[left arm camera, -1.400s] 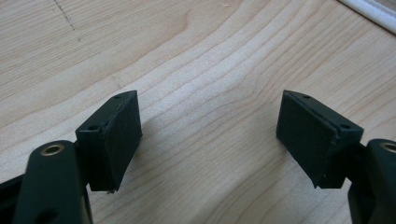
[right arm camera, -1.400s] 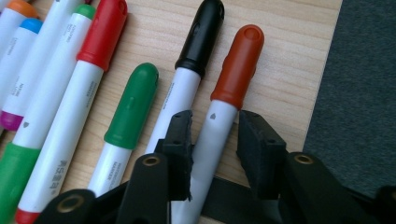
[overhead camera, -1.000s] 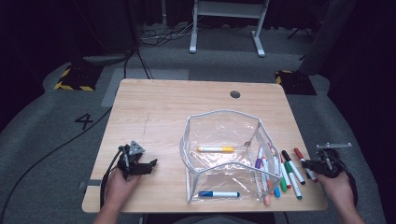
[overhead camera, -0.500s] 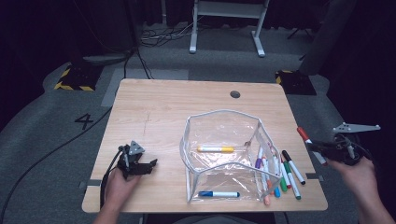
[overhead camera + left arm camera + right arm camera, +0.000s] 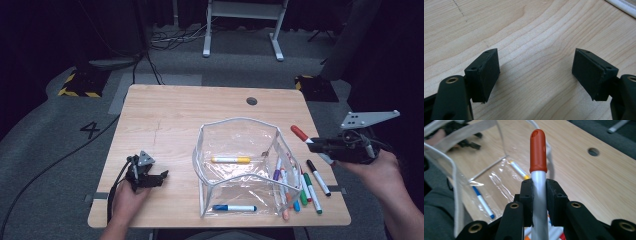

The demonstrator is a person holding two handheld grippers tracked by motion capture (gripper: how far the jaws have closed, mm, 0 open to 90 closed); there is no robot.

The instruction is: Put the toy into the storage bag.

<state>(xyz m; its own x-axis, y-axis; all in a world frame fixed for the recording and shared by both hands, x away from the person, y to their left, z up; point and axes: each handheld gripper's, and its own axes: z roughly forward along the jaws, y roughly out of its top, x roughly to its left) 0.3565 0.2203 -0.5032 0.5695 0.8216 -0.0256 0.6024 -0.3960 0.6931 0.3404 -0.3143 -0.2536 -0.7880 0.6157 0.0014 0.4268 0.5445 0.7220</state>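
While my right gripper (image 5: 311, 142) hangs beside the table's (image 5: 190, 115) right edge, its fingers pinch a red-capped marker (image 5: 538, 152).

In the right gripper view the fingers (image 5: 526, 195) clamp the marker's white barrel on both sides, and the red cap sticks out past them toward the clear plastic pouch (image 5: 240, 131). In the high view the marker (image 5: 300, 133) is lifted off the table, just right of the pouch's open rim. Inside the pouch lie a yellow-capped marker (image 5: 230, 160) and a blue-capped marker (image 5: 234, 207). More loose markers (image 5: 312, 184) lie on the table between the pouch and my right hand (image 5: 380, 172). My left gripper (image 5: 162, 175) rests low near the table's front left corner, its fingers (image 5: 485, 72) spread wide over bare wood, gripping nothing.
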